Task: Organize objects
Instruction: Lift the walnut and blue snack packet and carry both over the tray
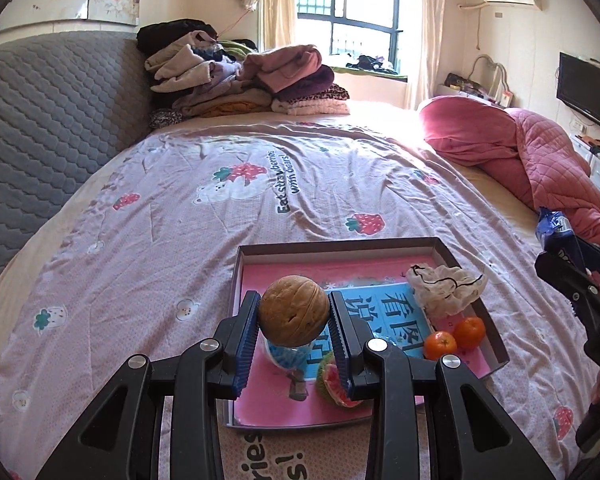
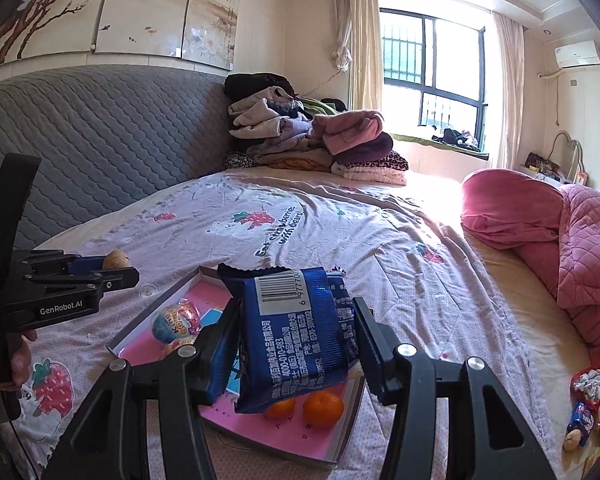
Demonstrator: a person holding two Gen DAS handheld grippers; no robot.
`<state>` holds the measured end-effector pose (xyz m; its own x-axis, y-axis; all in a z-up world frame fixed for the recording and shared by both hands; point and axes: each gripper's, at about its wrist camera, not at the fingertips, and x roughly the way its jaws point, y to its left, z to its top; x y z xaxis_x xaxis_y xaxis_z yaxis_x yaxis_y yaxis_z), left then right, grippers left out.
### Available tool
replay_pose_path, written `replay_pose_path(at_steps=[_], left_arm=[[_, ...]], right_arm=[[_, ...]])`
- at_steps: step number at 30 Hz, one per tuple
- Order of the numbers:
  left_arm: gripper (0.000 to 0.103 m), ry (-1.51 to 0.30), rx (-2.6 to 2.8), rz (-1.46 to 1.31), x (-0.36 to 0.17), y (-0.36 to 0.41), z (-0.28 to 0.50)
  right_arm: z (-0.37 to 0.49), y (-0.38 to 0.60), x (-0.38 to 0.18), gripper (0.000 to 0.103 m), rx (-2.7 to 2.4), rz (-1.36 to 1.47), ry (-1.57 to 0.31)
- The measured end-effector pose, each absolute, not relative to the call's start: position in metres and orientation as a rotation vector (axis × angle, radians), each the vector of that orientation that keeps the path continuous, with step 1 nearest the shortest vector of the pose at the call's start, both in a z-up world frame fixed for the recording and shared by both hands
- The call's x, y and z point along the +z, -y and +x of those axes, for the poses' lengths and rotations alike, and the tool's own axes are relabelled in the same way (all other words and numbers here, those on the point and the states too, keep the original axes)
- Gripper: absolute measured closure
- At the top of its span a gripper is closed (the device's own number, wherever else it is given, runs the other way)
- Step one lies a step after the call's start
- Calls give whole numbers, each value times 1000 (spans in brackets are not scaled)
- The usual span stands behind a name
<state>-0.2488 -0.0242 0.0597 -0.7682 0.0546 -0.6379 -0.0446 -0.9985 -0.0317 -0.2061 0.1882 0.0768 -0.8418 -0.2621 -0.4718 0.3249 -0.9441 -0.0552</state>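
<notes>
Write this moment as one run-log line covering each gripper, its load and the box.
left gripper: shut on walnut | right gripper: shut on blue snack packet | box: holds two oranges

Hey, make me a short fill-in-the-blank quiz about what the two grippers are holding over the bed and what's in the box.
1. The left gripper is shut on a ____.
2. The right gripper holds a snack packet coloured ____.
3. In the shallow box lie ____ small oranges.
4. The box sits on a ____.

Missing words: walnut; blue; two; bed
</notes>
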Motion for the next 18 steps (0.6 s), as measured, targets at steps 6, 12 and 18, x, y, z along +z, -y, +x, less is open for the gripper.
replay_pose_path(at_steps=[6,12,18], left_arm=[[68,8,2898,-1089,37,31,-263],[68,24,2872,-1134,15,33,-268],[68,40,2841,-1167,-2,33,-269]], right_arm=[[-219,-185,68,50,-2744,686,-213],[-230,-185,51,50,-2750,733,-231],[-236,-182,36,50,-2746,771,-253]])
